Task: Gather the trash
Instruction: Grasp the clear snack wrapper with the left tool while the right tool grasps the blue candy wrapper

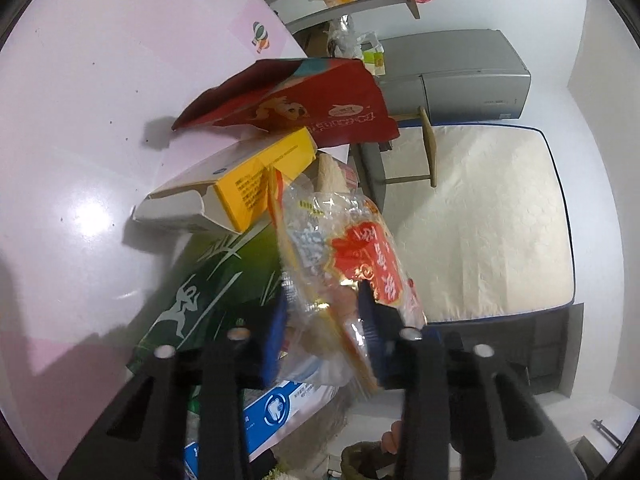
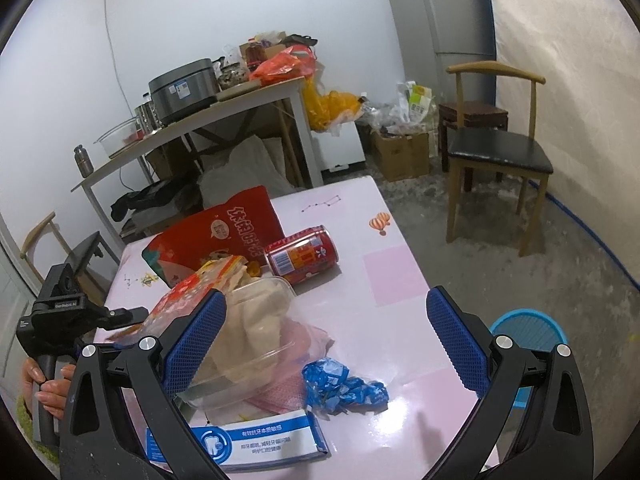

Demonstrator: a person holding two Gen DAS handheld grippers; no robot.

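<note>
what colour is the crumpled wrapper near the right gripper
Blue with white print; the crumpled wrapper shows best in the right wrist view.

Right gripper [image 2: 326, 336] at 6 o'clock, blue-padded fingers [image 2: 194, 338] spread wide over pink table [image 2: 400, 240]. Clear plastic tray [image 2: 256, 344] with crumpled paper between them, against left pad. Blue crumpled wrapper [image 2: 340, 386] just below centre, apart from both pads. White-blue toothpaste box [image 2: 248, 442] at 6 o'clock. Red can [image 2: 302, 254] on its side at centre. Red snack bag [image 2: 218, 232] at 10 o'clock of can. Left gripper [image 2: 124, 322] at 9 o'clock clamps red-printed clear wrapper [image 2: 178, 302]. Blue basket [image 2: 528, 332] on floor at 4 o'clock.
</note>
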